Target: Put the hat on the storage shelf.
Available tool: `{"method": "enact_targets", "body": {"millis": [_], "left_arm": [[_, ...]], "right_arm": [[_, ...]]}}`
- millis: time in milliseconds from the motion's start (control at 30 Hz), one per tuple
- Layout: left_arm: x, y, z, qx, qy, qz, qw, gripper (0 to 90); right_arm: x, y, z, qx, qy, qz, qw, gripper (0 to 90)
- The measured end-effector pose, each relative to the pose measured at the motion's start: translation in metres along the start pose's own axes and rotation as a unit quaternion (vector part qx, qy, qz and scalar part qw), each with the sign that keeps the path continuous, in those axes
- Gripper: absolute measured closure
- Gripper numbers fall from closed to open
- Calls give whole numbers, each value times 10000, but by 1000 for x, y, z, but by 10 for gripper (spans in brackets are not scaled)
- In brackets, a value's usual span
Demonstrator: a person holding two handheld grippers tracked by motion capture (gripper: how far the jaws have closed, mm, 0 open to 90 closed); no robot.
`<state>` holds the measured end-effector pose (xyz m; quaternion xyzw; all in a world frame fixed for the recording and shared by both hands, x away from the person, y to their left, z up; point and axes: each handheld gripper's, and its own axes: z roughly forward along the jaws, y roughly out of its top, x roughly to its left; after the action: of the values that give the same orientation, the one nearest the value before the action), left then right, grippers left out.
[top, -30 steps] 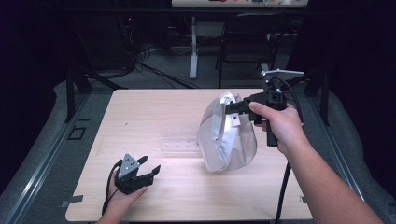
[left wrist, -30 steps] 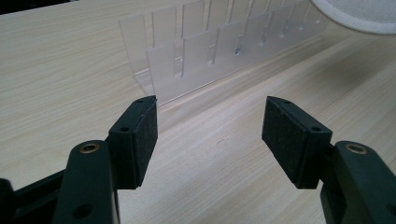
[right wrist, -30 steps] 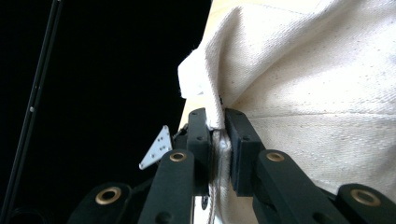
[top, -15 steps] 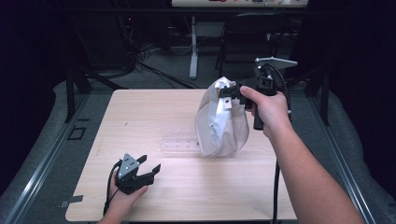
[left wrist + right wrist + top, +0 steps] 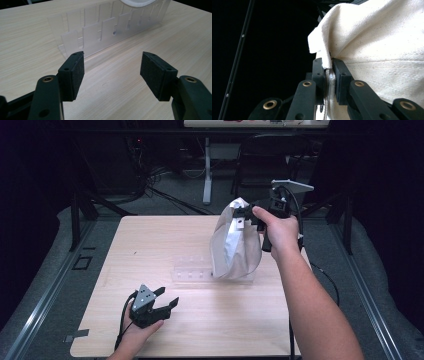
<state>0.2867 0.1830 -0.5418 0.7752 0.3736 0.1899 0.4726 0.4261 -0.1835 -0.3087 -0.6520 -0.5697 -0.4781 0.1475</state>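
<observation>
The right gripper [image 5: 243, 213] is clamped on the top edge of a cream-white cloth bag [image 5: 234, 245], holding it up above the wooden surface [image 5: 150, 245]. From above, the bag hangs as a rounded, puffed pouch, wider at its lower half and narrowing to the pinched corner at the top. Its near face has a silvery-grey sheen with a lighter rim curving round it, and its bottom sits at or just over the right end of a clear plastic rack [image 5: 200, 270]; whether it touches the rack cannot be told.

In the right gripper view the cloth [image 5: 382, 42] shows a coarse woven canvas texture, off-white, with a hemmed seam running across it and a small folded flap standing up just above the jaws. The two black jaws are pressed together on that seam, with a shiny strip of lining squeezed between them.

The rack lies flat near the middle of the surface, a see-through slotted piece with stepped tabs [image 5: 105, 30]. The left gripper [image 5: 162, 306] rests on the surface on the near side of the rack, well apart from it and from the bag. Its jaws stand apart with nothing between the pads [image 5: 77, 72], pointing toward the rack.
</observation>
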Motion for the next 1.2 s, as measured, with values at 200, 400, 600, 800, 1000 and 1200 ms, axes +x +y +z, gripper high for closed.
{"method": "enact_targets", "body": {"millis": [200,400,600,800,1000,1200], "left_arm": [[-6,7,3,36,-69,159,9998,387],[-14,19,12,99,-87,331,9994,394],[-29,40,30,-36,-157,472,9988,410],[-45,58,52,-27,-236,628,9977,418],[-58,67,72,25,-336,610,9976,427],[-65,72,90,171,-298,626,9974,444]], "right_arm": [[-7,0,8,-68,-37,106,9999,814],[-9,0,14,-123,-12,188,9997,813],[-9,-2,20,-128,14,190,9997,812],[-7,-4,24,-90,51,141,9998,811],[-5,-4,27,-88,67,112,9999,810],[-4,-4,27,-112,70,110,9999,810]]}}
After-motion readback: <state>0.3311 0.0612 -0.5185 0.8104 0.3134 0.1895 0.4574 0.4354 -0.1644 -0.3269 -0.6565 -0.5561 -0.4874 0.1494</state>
